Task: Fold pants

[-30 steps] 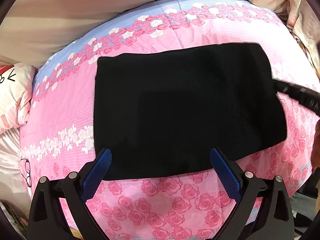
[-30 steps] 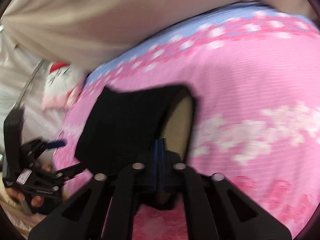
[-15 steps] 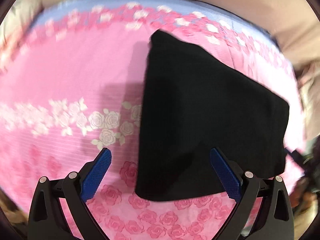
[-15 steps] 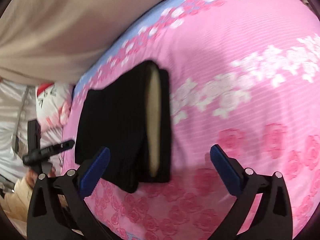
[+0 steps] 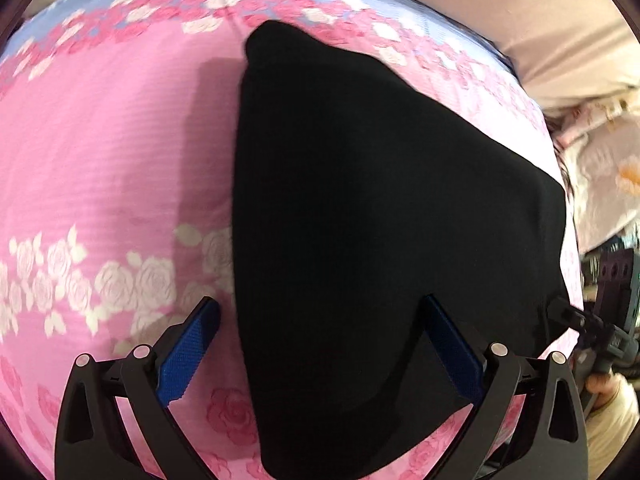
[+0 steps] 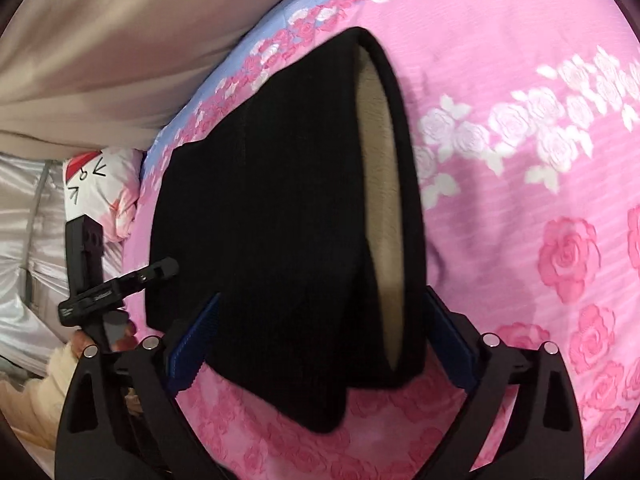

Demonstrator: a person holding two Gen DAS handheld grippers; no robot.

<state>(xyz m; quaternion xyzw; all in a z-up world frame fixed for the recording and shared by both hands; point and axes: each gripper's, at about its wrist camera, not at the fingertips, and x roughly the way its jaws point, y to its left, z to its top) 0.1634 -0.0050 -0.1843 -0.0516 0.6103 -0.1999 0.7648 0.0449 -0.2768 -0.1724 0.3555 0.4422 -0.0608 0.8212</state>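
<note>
**Grippers close in on folded pants**

Both grippers are nearer the pants now than half a second back. Left gripper (image 5: 316, 344) spread wide, holding nothing, over the black pants (image 5: 380, 240) lying folded on the pink bedsheet (image 5: 100, 152). Right gripper (image 6: 320, 336) gapes too, straddling the waistband.

Black pants (image 5: 380, 220) lie folded flat (tan lining showing at one end).

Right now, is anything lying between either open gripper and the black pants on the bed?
Nothing visible. The left gripper and right gripper both face the folded black pants directly; only the pink floral bedsheet lies around them.
</note>
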